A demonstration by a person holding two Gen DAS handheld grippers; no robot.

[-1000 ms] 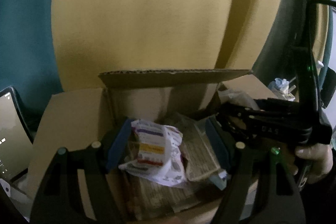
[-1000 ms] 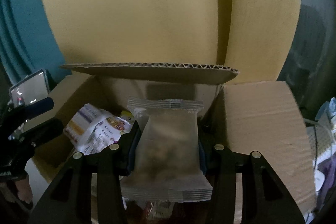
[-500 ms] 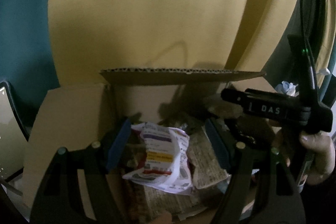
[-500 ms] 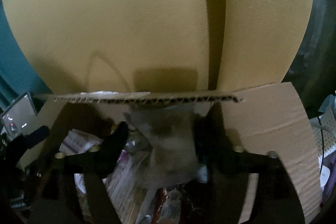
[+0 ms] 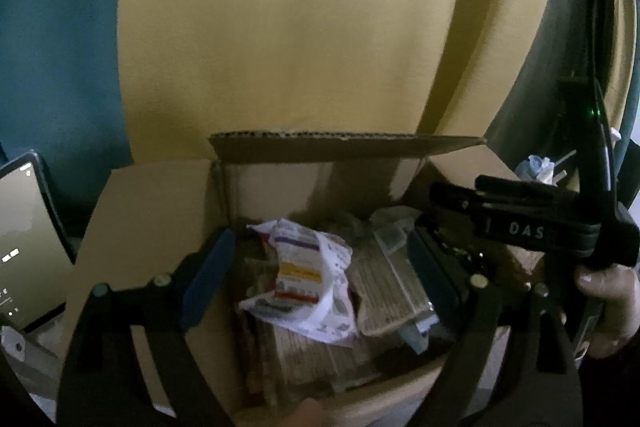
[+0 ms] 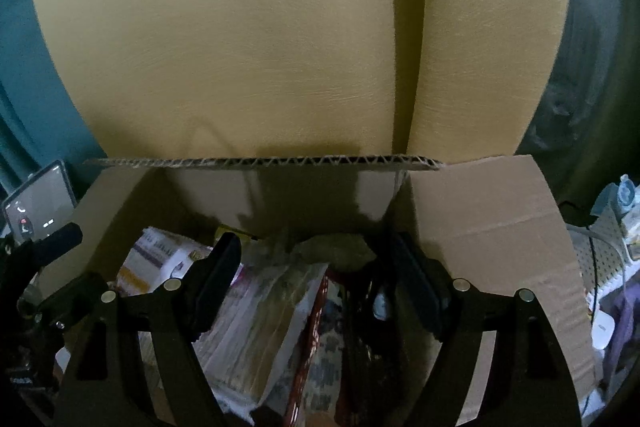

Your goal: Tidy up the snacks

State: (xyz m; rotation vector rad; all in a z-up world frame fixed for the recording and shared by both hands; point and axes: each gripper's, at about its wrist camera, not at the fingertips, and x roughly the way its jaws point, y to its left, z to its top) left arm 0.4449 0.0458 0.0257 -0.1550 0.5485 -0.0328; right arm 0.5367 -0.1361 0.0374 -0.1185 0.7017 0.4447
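Both tools hung over an open cardboard box [image 5: 152,227] packed with snacks. The left tool [image 5: 316,277] stood wide open around a crumpled white snack packet [image 5: 308,267] lying on top of the pile, its fingers clear of it. The right tool [image 6: 316,283] was also spread wide and held nothing, a clear wrapped snack [image 6: 276,303] lying below it among other packets.

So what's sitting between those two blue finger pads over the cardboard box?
In the left wrist view, a crumpled white snack packet lies between the left gripper fingers, on other packets in the cardboard box. The fingers stand apart, not touching it.
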